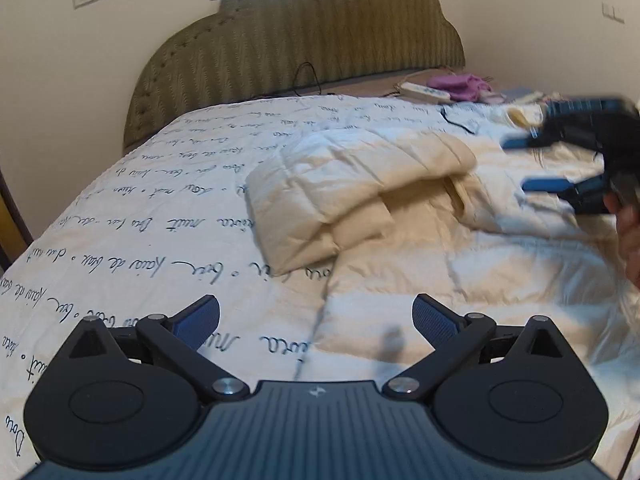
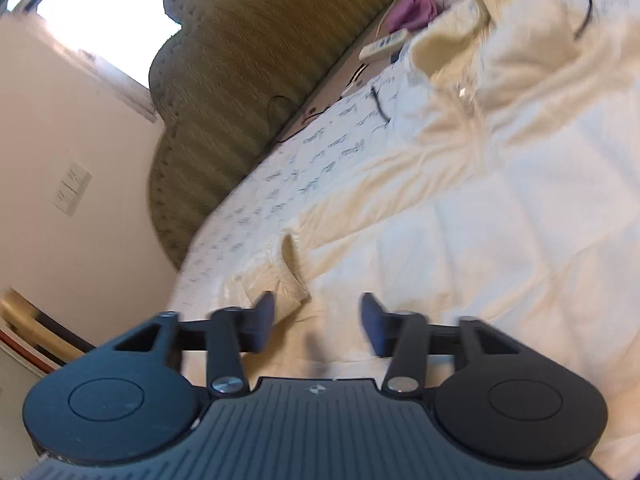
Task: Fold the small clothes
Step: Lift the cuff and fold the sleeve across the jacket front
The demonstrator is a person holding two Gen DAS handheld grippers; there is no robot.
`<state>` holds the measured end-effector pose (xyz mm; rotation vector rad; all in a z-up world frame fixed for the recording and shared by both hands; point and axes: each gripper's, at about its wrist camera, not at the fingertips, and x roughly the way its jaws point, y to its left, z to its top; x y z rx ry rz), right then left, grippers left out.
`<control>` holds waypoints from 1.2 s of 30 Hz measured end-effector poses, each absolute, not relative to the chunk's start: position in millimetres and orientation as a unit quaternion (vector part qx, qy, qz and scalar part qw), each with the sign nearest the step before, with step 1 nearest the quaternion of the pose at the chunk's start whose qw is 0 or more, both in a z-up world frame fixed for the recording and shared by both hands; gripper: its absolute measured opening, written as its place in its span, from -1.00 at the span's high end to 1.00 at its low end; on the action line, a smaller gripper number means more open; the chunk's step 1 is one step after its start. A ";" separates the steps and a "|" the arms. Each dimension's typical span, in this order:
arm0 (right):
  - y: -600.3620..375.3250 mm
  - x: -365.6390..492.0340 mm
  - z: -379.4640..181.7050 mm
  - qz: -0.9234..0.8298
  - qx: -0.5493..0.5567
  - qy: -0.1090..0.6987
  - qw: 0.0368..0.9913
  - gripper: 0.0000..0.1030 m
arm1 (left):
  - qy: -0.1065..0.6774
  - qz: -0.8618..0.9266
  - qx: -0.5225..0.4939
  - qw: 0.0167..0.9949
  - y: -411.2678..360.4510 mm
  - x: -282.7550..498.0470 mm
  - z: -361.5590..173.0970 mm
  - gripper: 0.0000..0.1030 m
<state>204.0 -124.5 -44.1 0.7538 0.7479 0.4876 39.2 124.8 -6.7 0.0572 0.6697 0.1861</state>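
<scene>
Both my claws gape empty: left claw [image 1: 316, 322] below the jacket [image 1: 360, 184]; right claw [image 2: 318, 322] over it. Only the left view shows my hand [image 1: 630, 236].

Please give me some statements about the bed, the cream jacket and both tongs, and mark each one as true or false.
1. The cream jacket lies on the bed, with one sleeve folded across it. True.
2. The left tongs are shut on the sleeve. False: they are open and hold nothing.
3. The right tongs are open, with nothing between them. True.
4. The bed cover is plain, without any print. False: it carries lines of handwriting.
5. A purple cloth lies near the headboard. True.
6. The white power strip lies on top of the jacket. False: it lies by the headboard, apart from the jacket.
</scene>
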 end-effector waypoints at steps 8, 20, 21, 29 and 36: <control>-63.3 234.1 -62.1 0.265 0.413 0.403 0.773 -0.10 | 0.356 0.087 0.026 0.930 125.3 40.9 -27.1 -1.00; -53.4 246.3 -20.2 0.214 0.348 0.331 0.850 0.71 | 0.351 0.088 0.034 0.931 118.3 51.4 -6.7 -1.00; -60.8 243.1 -13.3 0.208 0.338 0.319 0.861 0.71 | 0.353 0.085 0.033 0.931 116.0 53.4 -5.9 -1.00; -146.5 215.7 15.9 0.139 0.312 0.240 0.909 0.71 | 0.360 0.070 0.050 0.929 99.5 61.3 -8.1 -1.00; -213.1 195.0 18.6 0.081 0.284 0.215 0.931 0.71 | 0.368 0.066 0.049 0.926 98.2 64.7 -11.2 -1.00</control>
